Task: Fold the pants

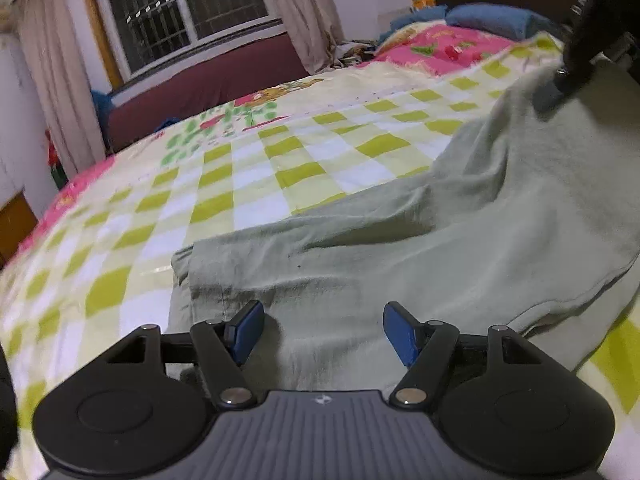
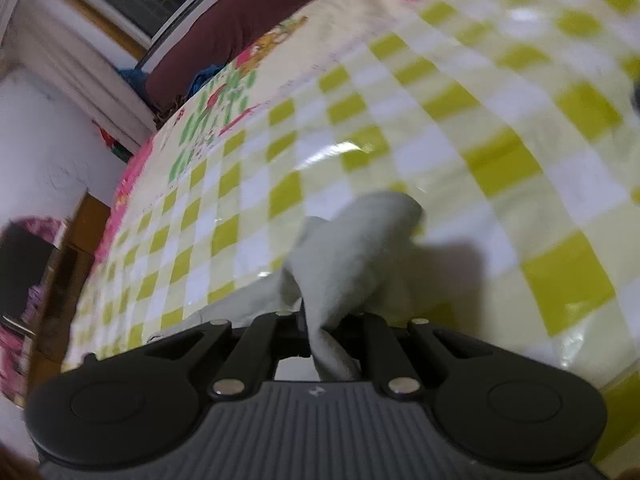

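Observation:
Pale green pants (image 1: pixel 460 248) lie spread on a bed with a yellow-green checked cover (image 1: pixel 248 184). My left gripper (image 1: pixel 324 332) is open, its blue pads (image 1: pixel 250 328) just above the near part of the pants. My right gripper (image 2: pixel 320 320) is shut on a bunched fold of the pants (image 2: pixel 352 248) and holds it lifted above the cover. In the left wrist view the right gripper (image 1: pixel 572 72) shows at the far right, pinching the cloth's raised far edge.
A pink patterned blanket (image 1: pixel 440 46) and blue pillows (image 1: pixel 488 18) lie at the head of the bed. A window with curtains (image 1: pixel 180 4) and a dark red bench (image 1: pixel 208 80) stand beyond the far side. A wooden cabinet (image 2: pixel 60 280) is left of the bed.

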Demonstrator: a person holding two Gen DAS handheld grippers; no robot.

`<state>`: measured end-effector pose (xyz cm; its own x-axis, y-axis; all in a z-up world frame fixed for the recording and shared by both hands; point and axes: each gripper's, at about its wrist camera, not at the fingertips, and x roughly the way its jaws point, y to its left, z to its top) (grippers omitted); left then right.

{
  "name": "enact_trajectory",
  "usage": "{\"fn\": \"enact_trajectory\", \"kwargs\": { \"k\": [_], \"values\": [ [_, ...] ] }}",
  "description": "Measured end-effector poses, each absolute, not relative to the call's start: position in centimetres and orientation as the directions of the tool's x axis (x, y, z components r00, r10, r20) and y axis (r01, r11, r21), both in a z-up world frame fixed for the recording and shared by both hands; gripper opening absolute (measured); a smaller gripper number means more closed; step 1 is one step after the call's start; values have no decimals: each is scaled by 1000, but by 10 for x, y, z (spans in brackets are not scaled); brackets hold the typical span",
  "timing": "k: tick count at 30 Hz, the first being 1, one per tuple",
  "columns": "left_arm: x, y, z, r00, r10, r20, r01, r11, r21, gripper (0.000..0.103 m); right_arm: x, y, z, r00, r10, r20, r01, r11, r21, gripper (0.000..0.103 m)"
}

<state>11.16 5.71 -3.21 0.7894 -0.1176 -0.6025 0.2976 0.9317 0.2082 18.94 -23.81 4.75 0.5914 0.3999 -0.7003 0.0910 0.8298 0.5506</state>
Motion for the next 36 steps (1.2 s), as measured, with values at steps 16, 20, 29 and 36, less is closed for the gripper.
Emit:
{"fn": "enact_trajectory", "kwargs": {
  "k": [16, 20, 29, 36],
  "values": [
    [95, 113, -17, 786, -242, -570, 269, 963, -38, 80, 218, 13, 39, 405, 409, -818, -204, 912, 355, 24],
    [86, 140, -10, 797, -252, -548, 223, 967, -119, 80, 218, 13, 41, 396, 450, -801, -210, 893, 398, 32],
    [55, 170, 6, 791, -273, -547, 183, 960, -214, 80, 208, 21, 65, 364, 627, -689, -430, 769, 472, 41],
    [53, 158, 13, 769, -332, -546, 240, 942, -234, 84, 217, -29, 68, 483, 501, -718, -363, 861, 357, 43]
  ]
}}
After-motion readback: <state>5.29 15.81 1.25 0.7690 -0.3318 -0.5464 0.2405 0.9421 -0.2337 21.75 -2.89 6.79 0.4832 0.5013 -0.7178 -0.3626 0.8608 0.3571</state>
